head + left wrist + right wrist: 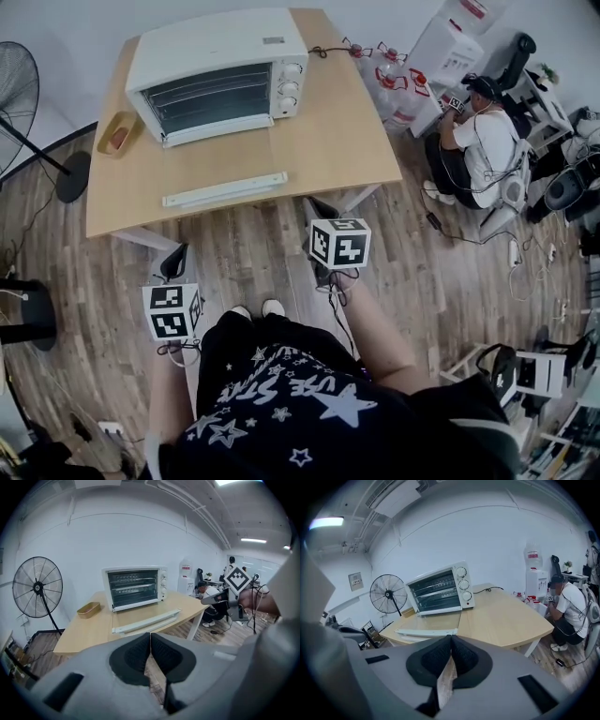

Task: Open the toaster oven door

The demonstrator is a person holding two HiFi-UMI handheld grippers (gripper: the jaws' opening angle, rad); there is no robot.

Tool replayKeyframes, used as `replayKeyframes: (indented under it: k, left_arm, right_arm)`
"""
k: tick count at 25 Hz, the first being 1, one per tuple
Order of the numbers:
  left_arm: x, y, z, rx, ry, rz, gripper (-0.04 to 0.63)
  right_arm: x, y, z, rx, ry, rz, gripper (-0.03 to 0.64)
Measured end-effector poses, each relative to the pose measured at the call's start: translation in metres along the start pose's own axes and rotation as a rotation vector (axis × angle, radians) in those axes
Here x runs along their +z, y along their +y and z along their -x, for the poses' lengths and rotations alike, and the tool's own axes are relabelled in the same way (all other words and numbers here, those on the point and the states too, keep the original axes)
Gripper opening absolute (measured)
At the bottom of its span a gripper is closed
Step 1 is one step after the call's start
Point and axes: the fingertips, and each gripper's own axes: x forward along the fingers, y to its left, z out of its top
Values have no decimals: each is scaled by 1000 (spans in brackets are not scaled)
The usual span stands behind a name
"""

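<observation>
standing well back from the table [328, 141]; nothing of the task is showing as done. the toaster oven [220, 70] is sitting at the upper left of the head view, its door [214, 103] shut and upright. left gripper [174, 264] and right gripper [319, 214] are hanging at lower centre, well apart from the oven, each with jaws pressed together on nothing. reaching in, taking hold of the door and swinging it down are all remaining.

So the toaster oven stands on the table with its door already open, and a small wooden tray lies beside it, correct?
Not quite: the toaster oven door is closed, as the head view shows. The oven does stand on the table, and the small wooden tray lies beside it.
</observation>
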Motion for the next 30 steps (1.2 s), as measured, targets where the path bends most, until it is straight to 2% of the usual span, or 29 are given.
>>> replayKeyframes:
  k: [6, 11, 21, 30]
  left_arm:
    - [-13, -18, 1, -38, 24, -16, 21]
    - [-26, -29, 16, -65, 20, -16, 21]
    - [-71, -11, 94, -45, -5, 29, 21]
    - [-106, -32, 162, -72, -53, 22, 21]
  right_arm:
    - [2, 17, 14, 73, -52, 24, 3]
    - [-6, 35, 25, 95, -42, 47, 3]
    - [-35, 83, 81, 65, -41, 93, 3]
    - [-75, 128, 151, 81, -85, 101, 3]
